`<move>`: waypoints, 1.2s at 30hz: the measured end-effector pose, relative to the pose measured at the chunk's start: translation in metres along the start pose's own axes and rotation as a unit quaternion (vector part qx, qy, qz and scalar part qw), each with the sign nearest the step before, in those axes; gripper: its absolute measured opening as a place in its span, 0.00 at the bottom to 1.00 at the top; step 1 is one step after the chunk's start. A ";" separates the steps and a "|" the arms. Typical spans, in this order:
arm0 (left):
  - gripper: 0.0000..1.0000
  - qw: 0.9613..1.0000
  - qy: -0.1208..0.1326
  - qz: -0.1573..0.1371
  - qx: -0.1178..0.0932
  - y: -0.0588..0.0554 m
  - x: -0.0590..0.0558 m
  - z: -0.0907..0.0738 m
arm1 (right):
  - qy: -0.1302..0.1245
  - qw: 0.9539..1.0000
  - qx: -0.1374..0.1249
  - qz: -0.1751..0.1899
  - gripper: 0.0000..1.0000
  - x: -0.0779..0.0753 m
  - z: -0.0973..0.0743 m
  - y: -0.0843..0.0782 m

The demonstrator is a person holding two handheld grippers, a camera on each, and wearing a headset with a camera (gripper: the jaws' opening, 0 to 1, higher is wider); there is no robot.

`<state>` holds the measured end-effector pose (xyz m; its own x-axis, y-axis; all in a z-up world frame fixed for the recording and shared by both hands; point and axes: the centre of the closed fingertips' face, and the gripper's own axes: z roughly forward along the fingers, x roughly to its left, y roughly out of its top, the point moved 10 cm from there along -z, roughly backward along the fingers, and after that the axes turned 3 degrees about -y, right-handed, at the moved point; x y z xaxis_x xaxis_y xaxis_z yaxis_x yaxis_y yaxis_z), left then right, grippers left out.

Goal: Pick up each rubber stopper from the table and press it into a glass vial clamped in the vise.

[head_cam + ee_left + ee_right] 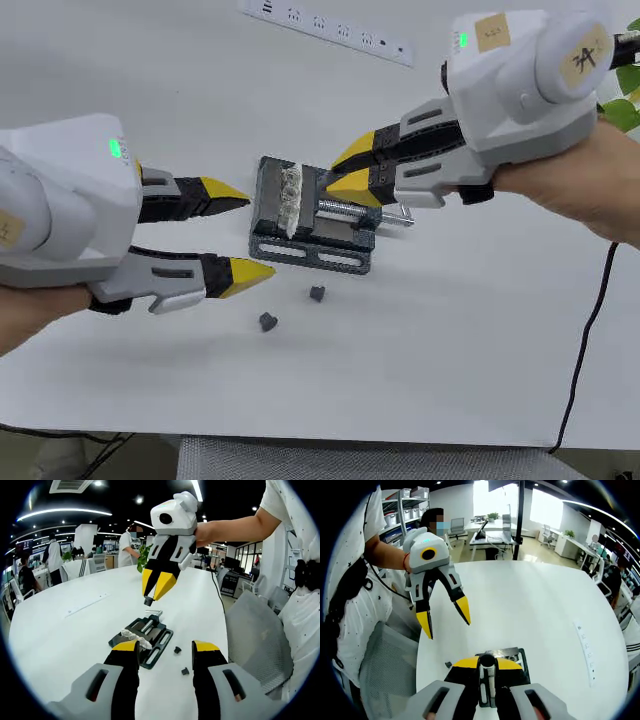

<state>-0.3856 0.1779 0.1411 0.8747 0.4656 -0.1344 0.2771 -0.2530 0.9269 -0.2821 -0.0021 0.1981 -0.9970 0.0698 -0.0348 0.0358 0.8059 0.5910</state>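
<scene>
A dark metal vise (pixel 318 248) stands mid-table with pale glass vials (pixel 290 200) clamped in it. My right gripper (pixel 342 172) hovers just above the vise's right side, shut on a dark rubber stopper (pixel 148 600); the same stopper (pixel 486 661) sits between the yellow jaw tips in the right gripper view. My left gripper (pixel 240 232) is left of the vise, open with nothing in it. Two loose stoppers (pixel 317 293) (pixel 268 321) lie on the table in front of the vise. In the left gripper view the vise (pixel 150 640) lies ahead of my open left gripper (pixel 165 650).
A white power strip (pixel 330 25) lies at the table's far edge. A black cable (pixel 590 330) trails down the right side. A grey mesh chair back (pixel 300 460) shows at the near edge. People stand in the office beyond the table.
</scene>
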 end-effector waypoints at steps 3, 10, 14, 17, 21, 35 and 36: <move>0.46 1.000 0.004 -0.004 -0.002 -0.002 0.004 0.000 | -0.002 1.000 0.014 -0.001 0.06 -0.009 0.009 0.001; 0.58 1.000 0.002 0.004 0.000 -0.008 0.010 0.002 | -0.002 0.999 0.052 -0.012 0.06 -0.028 0.031 0.001; 0.67 1.000 0.003 0.004 -0.001 -0.011 0.013 0.004 | 0.000 0.996 0.078 -0.032 0.06 -0.033 0.041 0.001; 0.69 1.000 -0.001 0.002 -0.002 -0.013 0.015 0.006 | 0.003 0.995 0.090 -0.033 0.06 -0.038 0.050 -0.001; 0.75 1.000 -0.001 0.005 -0.010 -0.014 0.017 0.007 | 0.011 0.994 0.105 -0.031 0.06 -0.041 0.059 -0.003; 0.90 1.000 -0.005 0.001 -0.021 -0.020 0.027 0.010 | 0.023 0.989 0.139 -0.047 0.06 -0.046 0.081 -0.005; 0.90 1.000 -0.005 0.000 -0.021 -0.020 0.027 0.010 | 0.024 0.989 0.140 -0.048 0.06 -0.046 0.081 -0.005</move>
<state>-0.3636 0.1869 0.1154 0.8792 0.4562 -0.1376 0.2598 -0.2167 0.9410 -0.2309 0.0386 0.1314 -0.9986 -0.0372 -0.0380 -0.0479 0.9390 0.3406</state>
